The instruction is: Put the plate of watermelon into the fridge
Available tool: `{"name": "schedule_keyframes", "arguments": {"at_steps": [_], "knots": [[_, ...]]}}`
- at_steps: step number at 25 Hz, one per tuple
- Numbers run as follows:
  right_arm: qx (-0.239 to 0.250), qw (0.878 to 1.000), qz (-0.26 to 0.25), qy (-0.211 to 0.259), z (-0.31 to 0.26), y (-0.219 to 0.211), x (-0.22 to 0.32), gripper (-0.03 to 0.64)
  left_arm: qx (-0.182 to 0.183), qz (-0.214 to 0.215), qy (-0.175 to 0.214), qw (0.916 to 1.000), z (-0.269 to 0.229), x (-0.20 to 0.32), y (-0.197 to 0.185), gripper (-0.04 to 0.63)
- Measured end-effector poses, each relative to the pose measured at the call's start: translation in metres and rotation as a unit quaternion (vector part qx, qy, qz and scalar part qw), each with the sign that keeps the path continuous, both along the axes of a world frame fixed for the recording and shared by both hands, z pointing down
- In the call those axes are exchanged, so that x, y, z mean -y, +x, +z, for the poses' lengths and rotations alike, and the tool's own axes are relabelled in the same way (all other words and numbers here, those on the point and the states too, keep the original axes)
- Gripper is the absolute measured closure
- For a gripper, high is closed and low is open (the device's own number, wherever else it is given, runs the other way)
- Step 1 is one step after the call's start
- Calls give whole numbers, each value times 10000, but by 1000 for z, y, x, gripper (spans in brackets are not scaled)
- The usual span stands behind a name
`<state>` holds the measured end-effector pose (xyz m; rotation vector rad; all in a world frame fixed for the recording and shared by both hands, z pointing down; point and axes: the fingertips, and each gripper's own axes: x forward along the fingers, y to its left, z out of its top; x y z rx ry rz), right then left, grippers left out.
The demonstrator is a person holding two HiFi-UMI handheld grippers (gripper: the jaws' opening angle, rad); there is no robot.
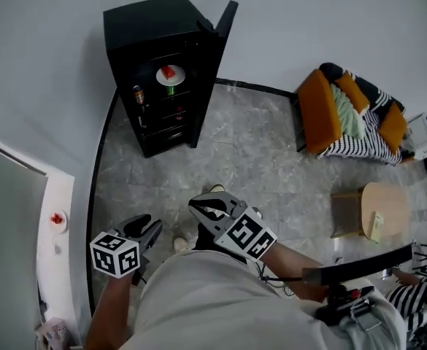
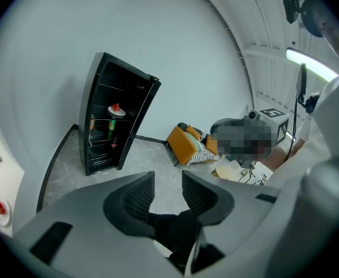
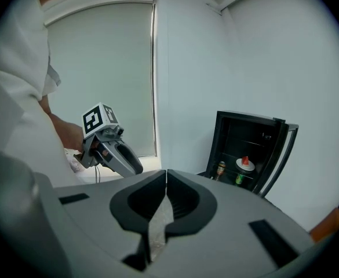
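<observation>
The black mini fridge stands against the far wall with its door swung open. A white plate of watermelon rests on an upper shelf inside; it also shows in the left gripper view and the right gripper view. Both grippers are held close to the person's body, well back from the fridge. My left gripper is open and holds nothing. My right gripper is shut, its tips touching with nothing between them.
Cans and bottles stand on the fridge shelves. An orange armchair with a striped blanket and a round wooden table sit to the right. A white counter at the left carries a small plate with red pieces.
</observation>
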<state>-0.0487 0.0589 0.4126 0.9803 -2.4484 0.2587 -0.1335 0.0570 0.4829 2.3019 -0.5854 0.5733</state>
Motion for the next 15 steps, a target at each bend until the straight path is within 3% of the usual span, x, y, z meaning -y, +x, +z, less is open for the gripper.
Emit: {"name": "schedule_keyframes", "arguments": {"at_steps": [15], "knots": [[14, 10000, -60, -16, 1, 2, -19, 600, 105, 200, 167, 9996, -2, -11, 16, 436]]}}
